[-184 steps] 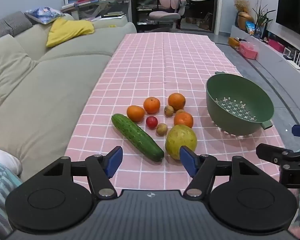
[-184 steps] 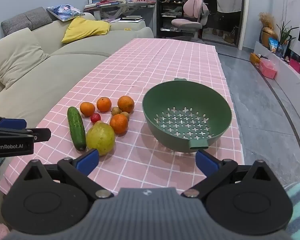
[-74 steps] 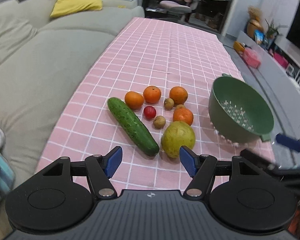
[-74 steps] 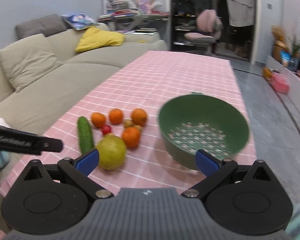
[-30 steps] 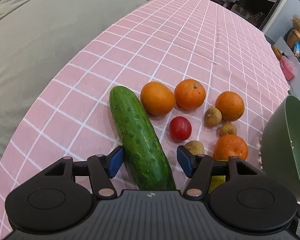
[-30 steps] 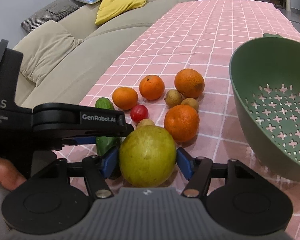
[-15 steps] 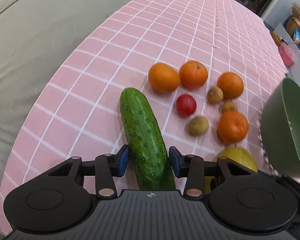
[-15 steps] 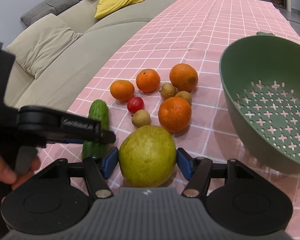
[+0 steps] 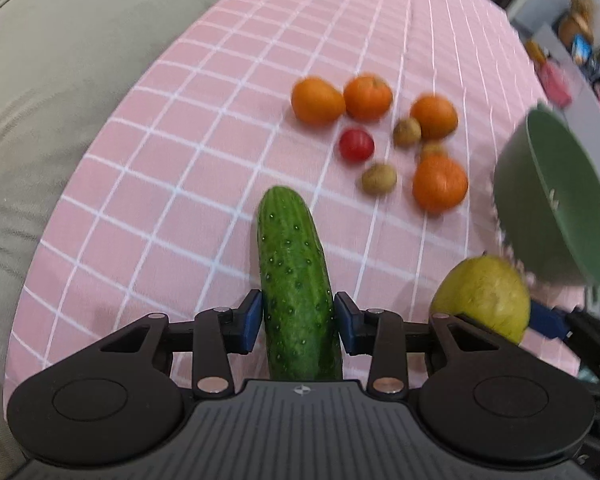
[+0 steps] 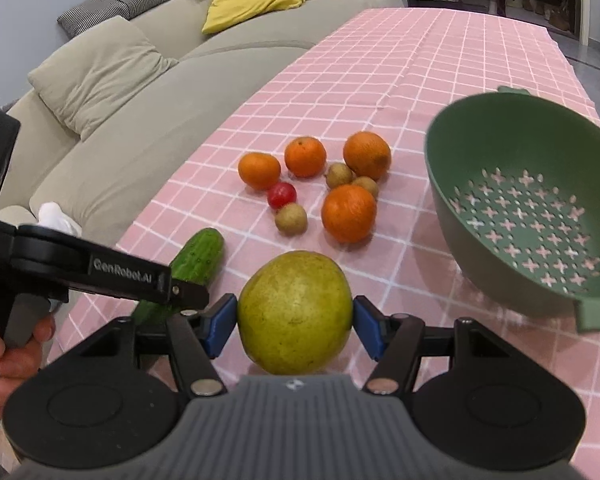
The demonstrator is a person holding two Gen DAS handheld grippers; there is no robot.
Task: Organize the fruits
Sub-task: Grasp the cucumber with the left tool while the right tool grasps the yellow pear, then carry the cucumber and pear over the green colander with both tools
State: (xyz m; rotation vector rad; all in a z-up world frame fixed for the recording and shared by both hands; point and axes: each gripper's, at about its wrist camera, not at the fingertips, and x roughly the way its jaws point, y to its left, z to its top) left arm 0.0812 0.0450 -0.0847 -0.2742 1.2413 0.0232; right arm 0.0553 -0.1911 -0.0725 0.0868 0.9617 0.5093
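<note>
My left gripper [image 9: 298, 322] is shut on the green cucumber [image 9: 292, 276], held above the pink checked cloth; the cucumber also shows in the right wrist view [image 10: 198, 258]. My right gripper [image 10: 296, 324] is shut on the large yellow-green pear [image 10: 294, 316], also seen at the lower right of the left wrist view [image 9: 482, 296]. The green colander [image 10: 520, 208] stands to the right of the pear. Several oranges [image 10: 348, 212], a red tomato [image 10: 281, 195] and small brown fruits [image 10: 291, 219] lie on the cloth beyond both grippers.
The table with the pink cloth [image 10: 400, 64] runs far back. A beige sofa [image 10: 112, 68] with a yellow cushion [image 10: 252, 0] borders its left side. The left gripper's body [image 10: 80, 268] sits close to the left of the right gripper.
Both grippers have lifted and pulled back with their fruit. The cucumber and the pear are off the cloth, farther from the remaining fruit. The left jaws have closed tighter on the cucumber.
</note>
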